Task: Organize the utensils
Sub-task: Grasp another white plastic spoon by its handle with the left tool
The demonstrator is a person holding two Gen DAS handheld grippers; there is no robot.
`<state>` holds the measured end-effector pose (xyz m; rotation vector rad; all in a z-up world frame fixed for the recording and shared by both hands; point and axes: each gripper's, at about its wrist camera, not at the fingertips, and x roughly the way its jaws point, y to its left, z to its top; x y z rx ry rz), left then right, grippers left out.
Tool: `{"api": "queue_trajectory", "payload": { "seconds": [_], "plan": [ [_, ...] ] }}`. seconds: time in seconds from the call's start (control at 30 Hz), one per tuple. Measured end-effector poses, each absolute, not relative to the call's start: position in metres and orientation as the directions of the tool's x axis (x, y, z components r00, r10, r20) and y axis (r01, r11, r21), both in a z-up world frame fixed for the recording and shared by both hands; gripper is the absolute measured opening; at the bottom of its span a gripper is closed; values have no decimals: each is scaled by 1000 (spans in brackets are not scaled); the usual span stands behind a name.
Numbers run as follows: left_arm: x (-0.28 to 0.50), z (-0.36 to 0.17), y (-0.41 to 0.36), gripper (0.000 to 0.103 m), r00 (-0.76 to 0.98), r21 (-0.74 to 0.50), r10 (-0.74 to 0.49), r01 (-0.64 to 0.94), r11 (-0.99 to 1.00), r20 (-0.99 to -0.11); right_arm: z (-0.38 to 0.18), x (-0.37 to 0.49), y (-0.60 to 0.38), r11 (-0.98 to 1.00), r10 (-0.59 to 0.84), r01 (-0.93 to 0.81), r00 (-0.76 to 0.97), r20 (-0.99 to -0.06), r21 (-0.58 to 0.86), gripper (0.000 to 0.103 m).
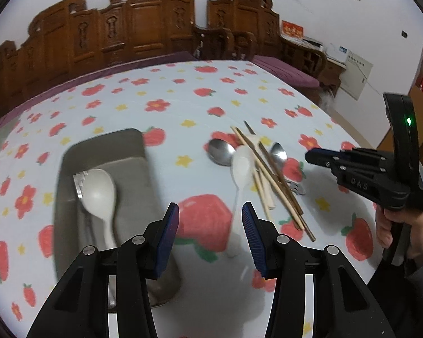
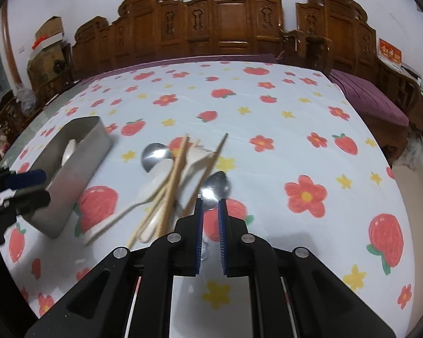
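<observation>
A steel tray (image 1: 70, 157) lies on the left of the table and holds a white spoon (image 1: 100, 194) and a metal fork (image 1: 80, 183). It also shows in the right wrist view (image 2: 90, 140). A pile of utensils lies right of it: a metal spoon (image 1: 220, 150), a white spoon (image 1: 242, 166), wooden chopsticks (image 1: 270, 180) and a second metal spoon (image 1: 279, 155). My left gripper (image 1: 210, 214) is open and empty, above the cloth between tray and pile. My right gripper (image 2: 210, 204) is nearly closed and empty, just above a metal spoon (image 2: 217, 187) beside the chopsticks (image 2: 177, 174).
The table wears a white cloth (image 2: 268, 107) printed with strawberries and flowers. Carved wooden chairs (image 2: 225, 22) stand along its far side. The right gripper and the hand holding it show at the right of the left wrist view (image 1: 375, 180).
</observation>
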<state>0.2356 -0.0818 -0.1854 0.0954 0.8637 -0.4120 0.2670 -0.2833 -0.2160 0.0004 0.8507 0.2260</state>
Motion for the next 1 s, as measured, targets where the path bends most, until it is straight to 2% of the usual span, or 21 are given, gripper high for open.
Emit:
{"api": "queue_trajectory", "payload": {
  "seconds": [0.1, 0.17, 0.23, 0.43, 0.6, 0.7, 1.0],
  "plan": [
    [241, -195, -95, 43, 552, -87, -317, 402, 911, -771, -219, 270, -287, 977, 199, -192, 631, -750, 98, 12],
    [245, -200, -101, 42, 538, -90, -318, 406, 909, -781, -220, 270, -286, 976, 197, -194, 629, -752, 94, 20],
    [250, -205, -107, 37, 525, -90, -316, 411, 907, -790, -220, 271, -286, 975, 202, -201, 628, -752, 94, 24],
    [259, -217, -125, 33, 504, -68, -303, 432, 899, -809, -220, 272, -283, 973, 207, -208, 622, -755, 96, 25],
    [268, -230, -134, 22, 484, -50, -278, 432, 901, -829, -218, 274, -282, 972, 216, -207, 625, -750, 108, 25],
    [273, -237, -136, 19, 471, -49, -269, 428, 903, -840, -217, 275, -283, 972, 218, -207, 625, -750, 110, 25],
    [277, -244, -144, 16, 474, -29, -253, 430, 902, -843, -217, 275, -281, 972, 220, -208, 623, -751, 112, 25]
  ]
}}
